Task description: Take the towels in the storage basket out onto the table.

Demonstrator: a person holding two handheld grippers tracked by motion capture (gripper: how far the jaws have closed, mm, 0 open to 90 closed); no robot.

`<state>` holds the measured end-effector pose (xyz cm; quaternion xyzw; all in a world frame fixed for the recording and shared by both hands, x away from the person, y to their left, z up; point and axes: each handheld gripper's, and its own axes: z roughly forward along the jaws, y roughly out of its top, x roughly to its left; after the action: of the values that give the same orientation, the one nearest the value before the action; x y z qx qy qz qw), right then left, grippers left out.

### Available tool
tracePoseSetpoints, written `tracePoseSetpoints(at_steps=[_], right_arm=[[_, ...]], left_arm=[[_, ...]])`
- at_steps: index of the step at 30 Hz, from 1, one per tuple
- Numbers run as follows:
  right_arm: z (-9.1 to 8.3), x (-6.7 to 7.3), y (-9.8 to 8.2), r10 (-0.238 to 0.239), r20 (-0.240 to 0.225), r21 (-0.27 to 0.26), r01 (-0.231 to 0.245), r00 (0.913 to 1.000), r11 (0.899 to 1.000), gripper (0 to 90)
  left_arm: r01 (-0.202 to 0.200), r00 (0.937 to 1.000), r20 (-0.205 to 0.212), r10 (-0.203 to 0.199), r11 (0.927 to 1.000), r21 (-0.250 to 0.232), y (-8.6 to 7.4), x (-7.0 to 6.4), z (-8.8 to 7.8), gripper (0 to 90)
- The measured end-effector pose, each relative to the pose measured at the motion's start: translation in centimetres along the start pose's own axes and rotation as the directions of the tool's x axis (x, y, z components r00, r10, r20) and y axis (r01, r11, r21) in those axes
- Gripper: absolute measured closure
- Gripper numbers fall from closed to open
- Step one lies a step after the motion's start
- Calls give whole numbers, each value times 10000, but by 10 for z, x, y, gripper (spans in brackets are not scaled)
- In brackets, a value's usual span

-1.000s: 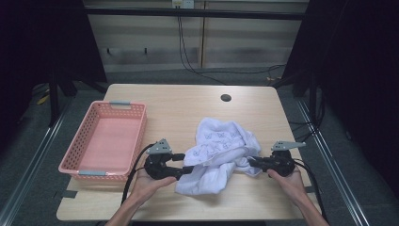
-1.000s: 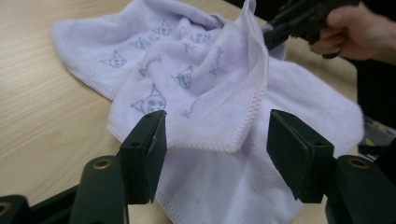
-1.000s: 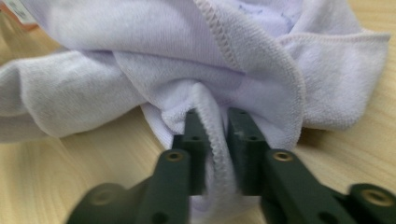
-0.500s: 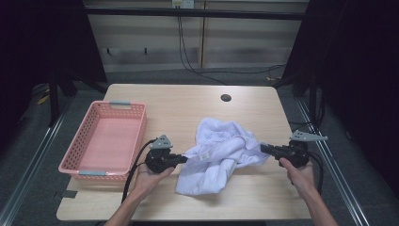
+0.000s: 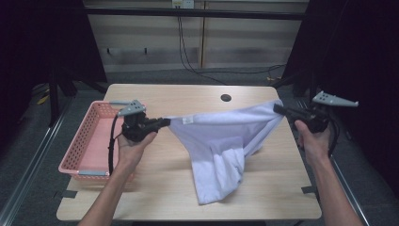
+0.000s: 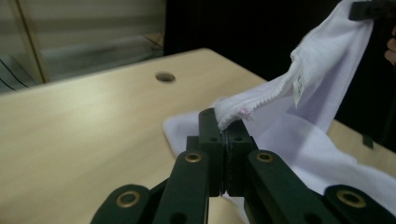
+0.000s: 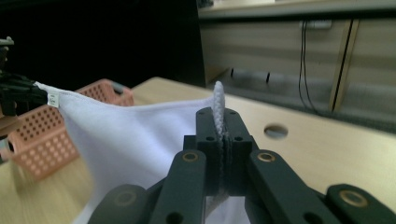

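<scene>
A white cloth point(image 5: 221, 141) hangs stretched above the wooden table point(image 5: 160, 193), and its lower part still lies on the tabletop. My left gripper point(image 5: 164, 122) is shut on the cloth's left hemmed corner, next to a small label. In the left gripper view the jaws point(image 6: 225, 122) pinch that corner and the cloth point(image 6: 322, 79) runs up to the right. My right gripper point(image 5: 277, 109) is shut on the opposite corner, near the table's right edge. In the right gripper view the hem stands up between the closed jaws point(image 7: 218, 121) and the cloth point(image 7: 135, 140) spans away to the left.
A pink perforated basket point(image 5: 96, 136) stands empty at the table's left edge, just beside my left hand; it shows again as the basket point(image 7: 42, 140) beyond the cloth. A round hole point(image 5: 226, 98) marks the table's far side. Dark frames and rails flank the table.
Both grippers have risen and moved apart, left toward the basket and right toward the table's right edge. The crumpled cloth has been pulled up and stretched between them.
</scene>
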<state>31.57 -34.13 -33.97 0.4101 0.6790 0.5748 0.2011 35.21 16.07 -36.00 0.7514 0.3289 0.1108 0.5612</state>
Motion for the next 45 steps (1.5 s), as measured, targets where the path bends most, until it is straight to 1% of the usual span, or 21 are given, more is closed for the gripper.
tracePoseSetpoints(at_steps=[4,9,13,14,20,21,22,24,25,26,27,29,31,32,33,34,37,38,39,40,45], right_arm=[[-6,6,42,-453,-11,-684,451,9990,9966,876],[-19,22,69,-976,-127,-1282,952,9951,9872,877],[-25,28,28,-793,-637,-677,750,9948,9949,877],[-28,32,13,-773,-770,-474,738,9940,9961,877],[-66,56,-70,-327,-1412,310,374,9894,9988,877],[-66,56,-70,-327,-1412,310,374,9894,9988,877],[-81,64,-95,-118,-1410,523,194,9899,9984,877],[-96,74,-118,-83,-1363,869,203,9906,9960,876],[-96,74,-118,-83,-1363,869,203,9906,9960,876],[-114,86,-135,69,-1577,1231,127,9875,9923,861],[-114,86,-135,69,-1577,1231,127,9875,9923,861],[-127,96,-146,153,-1623,1617,113,9866,9868,761],[-137,104,-151,89,-1486,1896,197,9889,9817,666],[-138,102,-150,71,-1397,1857,191,9902,9824,594],[-138,102,-150,71,-1397,1857,191,9902,9824,594],[-137,99,-148,138,-1289,1853,104,9916,9826,595],[-118,89,-144,34,-1175,1768,175,9931,9841,572],[-99,82,-142,-84,-1222,1943,322,9925,9804,571],[-88,79,-141,-119,-1182,2055,362,9929,9780,570],[-76,75,-139,-42,-1302,2187,328,9915,9752,571],[-16,62,-128,-363,-1445,2735,751,9888,9589,600]], left_arm=[[-294,9994,-204,282,9979,-585,32,0,-17,888],[-571,9982,96,584,9930,-1035,39,-11,-34,888],[-387,9977,535,421,9973,-625,15,-16,-35,887],[-438,9960,768,461,9985,-315,-4,-22,-38,887],[-369,9858,1650,318,9989,276,-56,-50,-61,885],[-369,9858,1650,318,9989,276,-56,-50,-61,885],[-562,9816,1865,409,9954,770,-78,-63,-68,885],[-327,9696,2446,27,9924,1183,-101,-74,-76,884],[-327,9696,2446,27,9924,1183,-101,-74,-76,884],[-579,9629,2692,172,9879,1439,-121,-88,-86,883],[-579,9629,2692,172,9879,1439,-121,-88,-86,880],[-322,9470,3210,-125,9905,1334,-135,-98,-98,867],[-448,9455,3255,-4,9903,1312,-141,-103,-110,756],[-260,9382,3456,-180,9922,1223,-140,-101,-112,674],[-260,9382,3456,-180,9922,1223,-140,-101,-112,671],[-372,9496,3136,-36,9916,1240,-139,-98,-111,671],[-288,9526,3038,-151,9898,1395,-134,-85,-99,609],[-126,9676,2507,-309,9854,1699,-130,-73,-82,636],[-126,9676,2507,-309,9854,1699,-130,-73,-82,656],[-90,9754,2173,-360,9792,2025,-125,-61,-59,680],[-170,9772,2080,-425,9610,2760,-118,-44,8,704]])
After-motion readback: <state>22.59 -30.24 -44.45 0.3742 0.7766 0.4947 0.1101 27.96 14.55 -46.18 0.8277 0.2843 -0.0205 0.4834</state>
